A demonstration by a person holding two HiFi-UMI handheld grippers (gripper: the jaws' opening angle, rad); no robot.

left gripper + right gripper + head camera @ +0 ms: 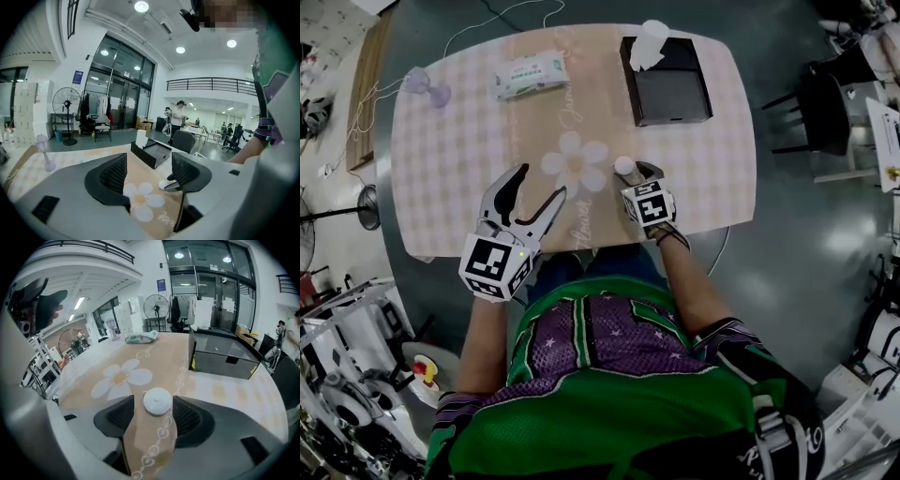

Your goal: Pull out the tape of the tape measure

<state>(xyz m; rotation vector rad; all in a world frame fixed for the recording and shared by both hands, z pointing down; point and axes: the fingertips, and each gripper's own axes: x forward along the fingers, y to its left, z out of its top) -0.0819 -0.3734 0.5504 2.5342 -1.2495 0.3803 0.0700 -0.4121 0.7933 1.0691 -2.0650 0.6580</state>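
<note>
Left forearm: bare, coming up from my lower left and ending over the near edge of the bench (441, 159).
Left gripper (540, 183): held above the bench, marker cube nearest me, pointing forward and slightly right toward the printed flower (575, 161).
Left jaws: wide apart, nothing between them; in the left gripper view only the flower print and bare cloth show in the gap.
Right forearm: bare, with a band at the wrist, running from my lower right in toward the bench centre.
Right gripper (636, 171): low on the bench, just right of the flower, pointing away from me.
Right jaws: partly open, set on either side of the tape measure (157, 401); a sliver of cloth shows between the disc and one pad, so I list no firm grip.
Tape measure: small round white disc lying flat on the bench at the tips of my right jaws, beside the flower; no tape shows outside the case.
Wipes packet (531, 75): white and green, lying flat, far left of centre.
Black box (668, 82): far right of centre, a white tissue (649, 42) standing from its far end.
Small pale-purple item (427, 84): far left corner; kind not made out.
</note>
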